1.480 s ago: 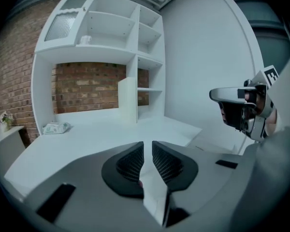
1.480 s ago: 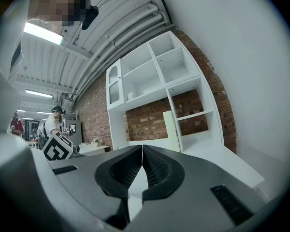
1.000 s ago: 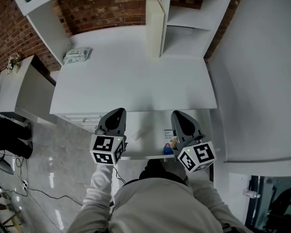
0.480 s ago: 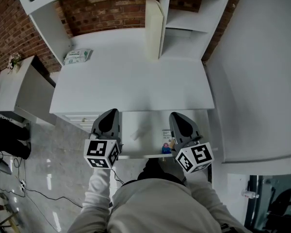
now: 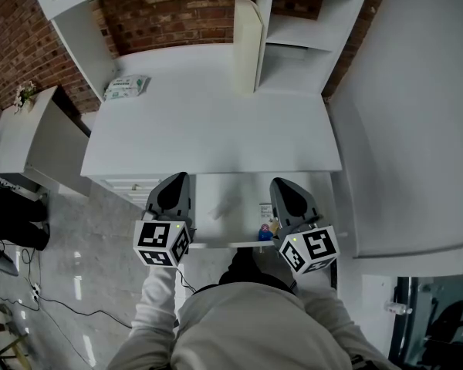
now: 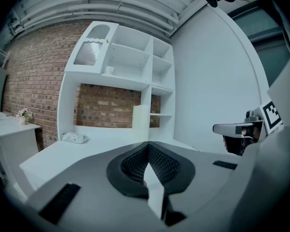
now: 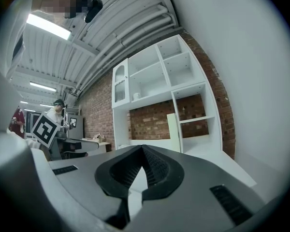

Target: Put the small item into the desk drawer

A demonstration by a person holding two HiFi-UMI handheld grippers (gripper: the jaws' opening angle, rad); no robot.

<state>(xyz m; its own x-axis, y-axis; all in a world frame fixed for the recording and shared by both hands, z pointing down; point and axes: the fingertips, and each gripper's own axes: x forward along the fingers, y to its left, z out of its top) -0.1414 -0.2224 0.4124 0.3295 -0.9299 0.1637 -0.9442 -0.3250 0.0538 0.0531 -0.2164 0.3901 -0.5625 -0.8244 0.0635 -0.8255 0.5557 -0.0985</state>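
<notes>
Both tongs closed and empty: left two-jaw gripper and right two-jaw gripper, pads together; small blue rounded item lies inside open white desk drawer, just beside right gripper; risk: uneven shove could jam drawer under white desk top or roll item; grippers approx. level, flanking drawer, aimed at desk.

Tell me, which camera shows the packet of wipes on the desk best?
The head view: it looks down on the packet of wipes, lying flat near the desk's back left corner, printed top showing. The left gripper view catches it small and side-on, far left. The right gripper view does not show it.
</notes>
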